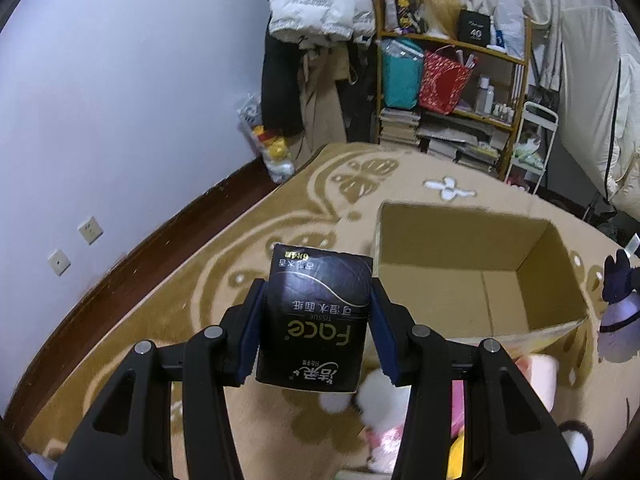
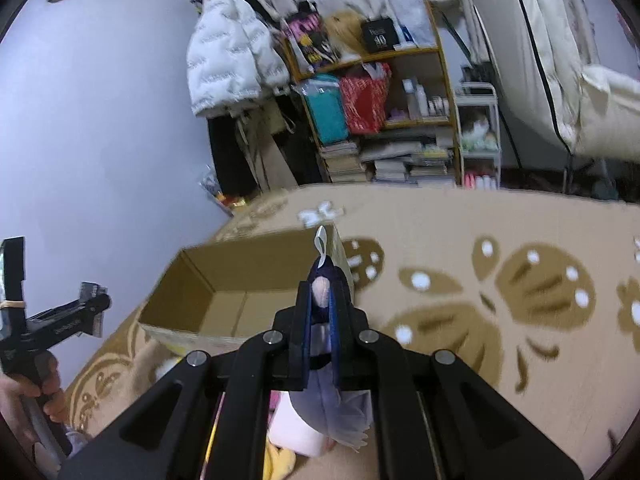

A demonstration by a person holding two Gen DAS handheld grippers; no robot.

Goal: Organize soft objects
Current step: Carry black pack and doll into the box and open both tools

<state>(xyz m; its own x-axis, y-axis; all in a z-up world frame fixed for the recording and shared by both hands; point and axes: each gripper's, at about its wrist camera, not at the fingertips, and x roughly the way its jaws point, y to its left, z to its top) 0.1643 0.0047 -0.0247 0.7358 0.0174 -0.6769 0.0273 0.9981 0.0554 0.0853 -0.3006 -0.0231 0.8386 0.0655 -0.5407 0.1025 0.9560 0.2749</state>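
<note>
Above the carton (image 1: pixel 472 276), left tongs (image 1: pixel 316 308) pinch a tissue pack (image 1: pixel 316 312); right tongs (image 2: pixel 322 316) clamp a doll (image 2: pixel 322 296).

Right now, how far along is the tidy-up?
Nothing looks packed: the cardboard box shows only bare floor. In hand: the left gripper holds a tissue pack; the right gripper pinches a small doll. Left: the soft toys on the carpet.
</note>
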